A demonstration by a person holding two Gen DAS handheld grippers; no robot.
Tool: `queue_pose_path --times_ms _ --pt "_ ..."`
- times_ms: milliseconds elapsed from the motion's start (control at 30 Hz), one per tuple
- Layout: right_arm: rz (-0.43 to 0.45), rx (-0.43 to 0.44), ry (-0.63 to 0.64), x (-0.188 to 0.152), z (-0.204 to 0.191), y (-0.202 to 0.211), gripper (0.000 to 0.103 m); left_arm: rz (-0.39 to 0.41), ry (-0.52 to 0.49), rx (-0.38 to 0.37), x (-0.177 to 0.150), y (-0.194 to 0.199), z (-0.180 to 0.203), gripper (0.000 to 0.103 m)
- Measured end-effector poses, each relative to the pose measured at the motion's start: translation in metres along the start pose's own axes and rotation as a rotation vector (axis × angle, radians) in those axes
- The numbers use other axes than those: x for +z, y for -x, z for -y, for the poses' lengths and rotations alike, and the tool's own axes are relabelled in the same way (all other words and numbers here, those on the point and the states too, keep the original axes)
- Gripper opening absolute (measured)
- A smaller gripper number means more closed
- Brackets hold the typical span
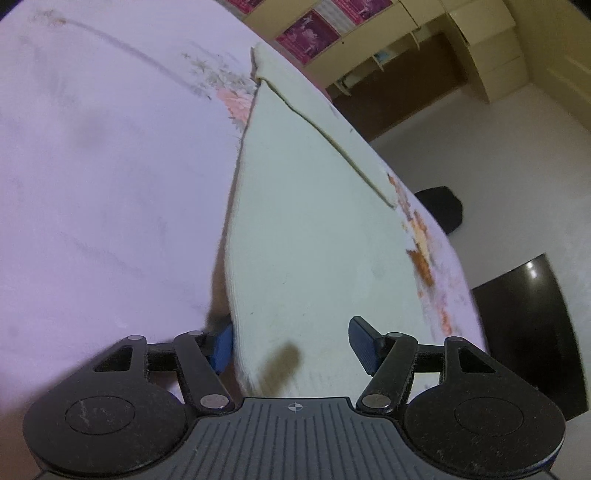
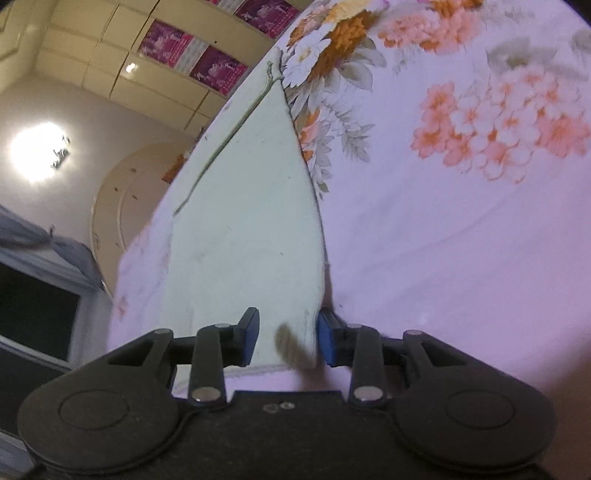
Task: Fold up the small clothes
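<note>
Where the left wrist view begins, at the bottom centre of the frame, you see the left tongs (image 1: 291, 345) standing wide. Their left blue pad (image 1: 221, 347) sits at the left edge of the pale garment (image 1: 306, 221), and the right pad lies over the fabric, well apart from the first. The garment spans the gap, and nothing shows the pads pressing on it.

At the bottom centre of the right wrist view, the right tongs (image 2: 288, 341) stand at a narrower gap. The near corner of the garment (image 2: 251, 221) lies between the pads: the right pad (image 2: 328, 343) meets its right edge and the left pad sits over the fabric. No pinch shows here either.

From both pairs of tongs, the garment runs up the middle of each frame and tapers toward the top. It lies on a pink floral sheet (image 2: 461, 240). A layer edge crosses it diagonally, upper right of centre in the left view and upper left of centre in the right view. A small dark blurred patch shows on the fabric between each pair of pads.

Beyond the sheet, at the top of both frames, cream shelving (image 2: 92, 62) carries magenta posters (image 1: 306, 35).
</note>
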State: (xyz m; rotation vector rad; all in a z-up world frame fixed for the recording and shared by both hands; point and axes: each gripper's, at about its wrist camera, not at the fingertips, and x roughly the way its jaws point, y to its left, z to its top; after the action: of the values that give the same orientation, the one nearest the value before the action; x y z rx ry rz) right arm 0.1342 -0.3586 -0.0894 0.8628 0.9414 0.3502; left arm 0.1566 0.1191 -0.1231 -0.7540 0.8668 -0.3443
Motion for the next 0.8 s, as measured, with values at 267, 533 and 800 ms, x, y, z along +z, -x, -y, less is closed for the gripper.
queue_pose_path --times_ms 267,533,800 --pt "-0.027 0.032 -0.014 0.005 -0.006 -0.020 0.033 -0.048 -0.031 -0.001 -0.002 -0.011 0.005 0.037" --pt "-0.007 -0.036 0.038 0.000 -0.008 -0.020 0.006 0.027 -0.057 0.058 -0.007 -0.007 0.005 0.004" --pt "0.085 0.063 0.140 0.004 -0.038 0.011 0.005 0.132 0.034 0.018 -0.010 0.003 -0.003 0.004"
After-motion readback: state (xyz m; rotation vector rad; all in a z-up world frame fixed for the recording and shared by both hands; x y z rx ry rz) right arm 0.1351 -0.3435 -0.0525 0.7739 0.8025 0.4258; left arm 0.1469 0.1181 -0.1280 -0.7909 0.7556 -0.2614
